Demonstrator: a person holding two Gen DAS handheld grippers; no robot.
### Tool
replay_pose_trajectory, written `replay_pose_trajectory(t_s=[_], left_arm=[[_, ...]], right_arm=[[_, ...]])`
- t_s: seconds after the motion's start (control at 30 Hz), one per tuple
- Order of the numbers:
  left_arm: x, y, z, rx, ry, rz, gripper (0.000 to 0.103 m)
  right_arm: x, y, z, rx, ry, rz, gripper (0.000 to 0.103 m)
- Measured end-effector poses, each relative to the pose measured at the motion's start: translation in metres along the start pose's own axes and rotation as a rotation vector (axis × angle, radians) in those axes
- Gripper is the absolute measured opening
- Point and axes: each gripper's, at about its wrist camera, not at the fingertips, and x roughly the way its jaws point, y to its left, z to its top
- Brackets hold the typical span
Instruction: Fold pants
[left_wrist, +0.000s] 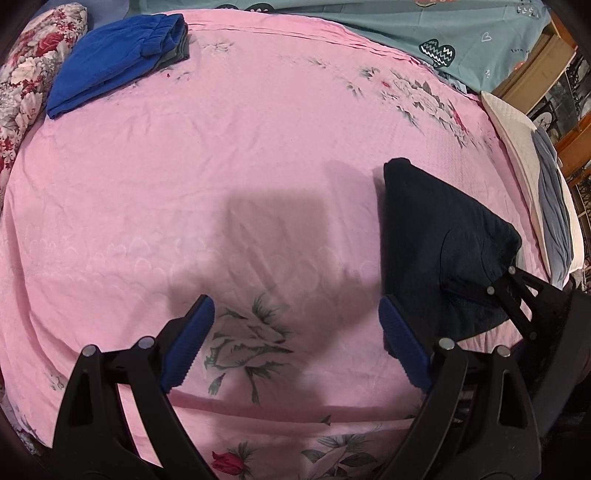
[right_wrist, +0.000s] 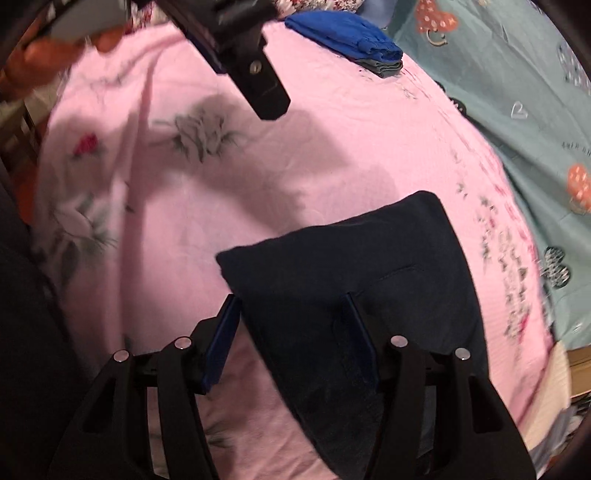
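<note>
A folded dark navy pair of pants (right_wrist: 369, 251) hangs tilted just above the pink floral bedsheet (right_wrist: 221, 177). My right gripper (right_wrist: 291, 299) is shut on its near end, with the thick bundle filling the gap between the blue pads. In the left wrist view the same pants (left_wrist: 436, 229) sit at the right, and the right gripper (left_wrist: 506, 284) clamps their bunched corner. My left gripper (left_wrist: 295, 306) stands wide open over bare sheet (left_wrist: 258, 166), holding nothing. Its black body (right_wrist: 255, 70) shows at the top of the right wrist view, held by a hand (right_wrist: 44, 62).
Bright blue folded pants (left_wrist: 114, 62) lie on a grey garment (left_wrist: 177, 55) at the far left corner of the bed. A floral quilt (left_wrist: 26, 92) lines the left side, a teal sheet (left_wrist: 369, 26) the far side. A white pillow (left_wrist: 513, 125) with blue-grey cloth (left_wrist: 550, 192) lies right.
</note>
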Motion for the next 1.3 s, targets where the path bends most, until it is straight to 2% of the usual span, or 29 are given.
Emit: replay_pose_trajectory(t_s=[0.13, 0.23, 0.3, 0.37, 0.47, 0.63, 0.73, 0.83, 1.0, 1.1, 1.3], left_arm=[[0.0, -0.002, -0.001, 0.013, 0.004, -0.015, 0.092], [0.003, -0.003, 0.0, 0.015, 0.008, -0.022, 0.093], [0.004, -0.004, 0.0, 0.015, 0.012, -0.028, 0.093], [0.005, -0.005, 0.001, 0.011, 0.015, -0.038, 0.093], [0.009, -0.007, 0.002, 0.006, 0.029, -0.045, 0.093], [0.016, -0.015, 0.002, -0.017, 0.073, -0.124, 0.093], [0.02, -0.024, 0.002, -0.029, 0.1, -0.201, 0.093], [0.024, -0.032, 0.003, -0.066, 0.142, -0.309, 0.093], [0.031, -0.051, 0.006, -0.091, 0.192, -0.412, 0.095], [0.038, -0.065, 0.007, -0.091, 0.222, -0.449, 0.095], [0.06, -0.083, 0.01, -0.115, 0.272, -0.467, 0.095]], right_arm=[[0.002, -0.002, 0.0, 0.013, 0.003, -0.02, 0.058], [0.002, -0.003, -0.002, 0.015, -0.001, -0.044, 0.048], [0.0, -0.011, -0.001, 0.05, -0.009, -0.031, 0.037], [-0.004, -0.019, -0.002, 0.099, -0.023, -0.009, 0.03], [-0.014, -0.031, -0.007, 0.192, -0.056, 0.02, 0.026], [-0.028, -0.055, -0.016, 0.348, -0.103, 0.086, 0.025], [-0.036, -0.066, -0.023, 0.418, -0.139, 0.11, 0.025], [-0.039, -0.067, -0.026, 0.43, -0.158, 0.115, 0.025], [-0.041, -0.063, -0.03, 0.431, -0.179, 0.111, 0.025], [-0.043, -0.062, -0.032, 0.436, -0.192, 0.112, 0.026], [-0.046, -0.06, -0.039, 0.437, -0.214, 0.118, 0.026]])
